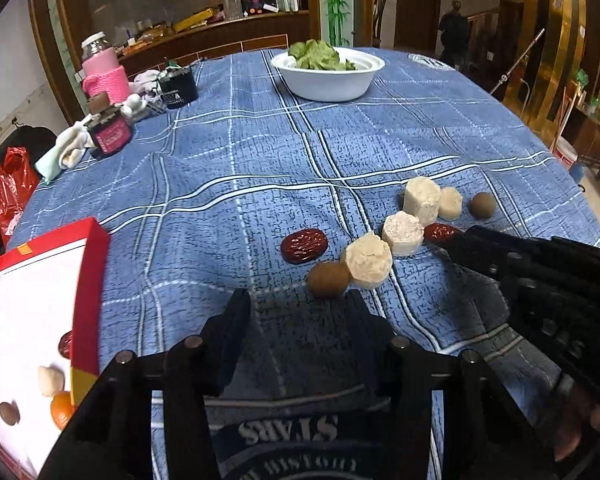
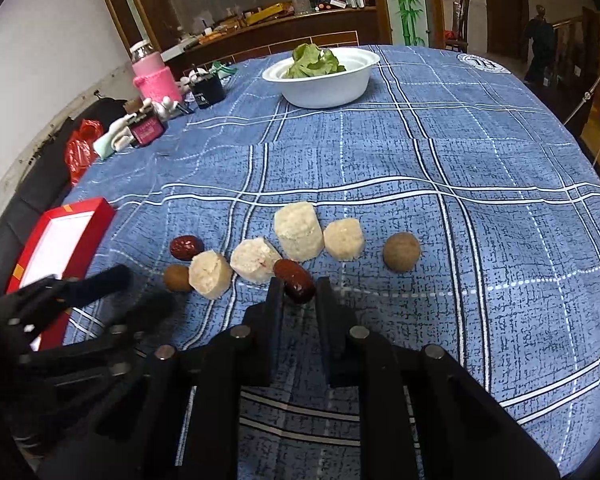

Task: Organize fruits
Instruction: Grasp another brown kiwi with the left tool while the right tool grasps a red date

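Observation:
Several pale cut fruit chunks (image 2: 299, 232), two brown round fruits (image 2: 401, 251) and two red dates lie on the blue checked tablecloth. My right gripper (image 2: 299, 289) stands around the nearer red date (image 2: 295, 281), fingers either side, close to it but not visibly clamping. It also shows in the left wrist view (image 1: 452, 240) at that date (image 1: 440, 232). My left gripper (image 1: 298, 300) is open and empty, just short of a brown fruit (image 1: 328, 279) and a pale chunk (image 1: 368, 260). The other date (image 1: 304, 245) lies ahead of it. A red box (image 1: 88, 264) at left holds several fruits.
A white bowl (image 1: 328, 80) of green leaves stands at the far middle. A pink-sleeved bottle (image 1: 100, 70), dark jars (image 1: 178, 88) and cloths crowd the far left edge. A red plastic bag (image 1: 10, 188) hangs off the left side. The table edge curves away at right.

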A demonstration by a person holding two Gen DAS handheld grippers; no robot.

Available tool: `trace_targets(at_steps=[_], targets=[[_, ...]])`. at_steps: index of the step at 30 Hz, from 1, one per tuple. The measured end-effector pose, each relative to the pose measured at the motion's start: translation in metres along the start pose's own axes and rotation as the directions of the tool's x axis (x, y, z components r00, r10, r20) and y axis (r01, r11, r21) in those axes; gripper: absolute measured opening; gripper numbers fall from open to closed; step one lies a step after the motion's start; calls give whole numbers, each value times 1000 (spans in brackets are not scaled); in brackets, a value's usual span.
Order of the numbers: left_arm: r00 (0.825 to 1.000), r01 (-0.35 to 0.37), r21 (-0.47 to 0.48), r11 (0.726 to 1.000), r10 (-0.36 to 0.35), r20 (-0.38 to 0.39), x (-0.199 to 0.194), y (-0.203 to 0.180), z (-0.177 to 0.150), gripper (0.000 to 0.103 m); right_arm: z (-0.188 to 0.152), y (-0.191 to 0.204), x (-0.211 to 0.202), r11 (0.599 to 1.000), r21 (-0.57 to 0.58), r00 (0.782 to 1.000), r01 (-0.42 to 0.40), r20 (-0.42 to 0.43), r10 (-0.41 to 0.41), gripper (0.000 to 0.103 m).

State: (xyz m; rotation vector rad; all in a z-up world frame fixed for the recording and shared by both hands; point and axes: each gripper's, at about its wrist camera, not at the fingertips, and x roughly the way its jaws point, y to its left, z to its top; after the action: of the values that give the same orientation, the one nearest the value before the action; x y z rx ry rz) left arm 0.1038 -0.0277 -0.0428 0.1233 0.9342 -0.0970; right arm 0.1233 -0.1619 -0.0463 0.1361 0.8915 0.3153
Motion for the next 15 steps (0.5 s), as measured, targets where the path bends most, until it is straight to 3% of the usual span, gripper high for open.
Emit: trace_targets(at_steps=[5,7,10,15], targets=[[1000,12,16,1000,-12,-8,10,-8,4,47,1,3,-3,1000,-5,1000,-25,12,25,17],[1000,22,13,1000,-22,-6,12,-11,6,42,1,3,-4,1000,-5,999,-30,15,30,17],[999,52,22,998,-52,-9,12,-14,7,23,2,3,-5,999,-5,999,-33,21,33,17],[998,58,19,998,-58,-7,7,-15,3,21,2,4,-6,999,-8,999,-32,25,32,16]])
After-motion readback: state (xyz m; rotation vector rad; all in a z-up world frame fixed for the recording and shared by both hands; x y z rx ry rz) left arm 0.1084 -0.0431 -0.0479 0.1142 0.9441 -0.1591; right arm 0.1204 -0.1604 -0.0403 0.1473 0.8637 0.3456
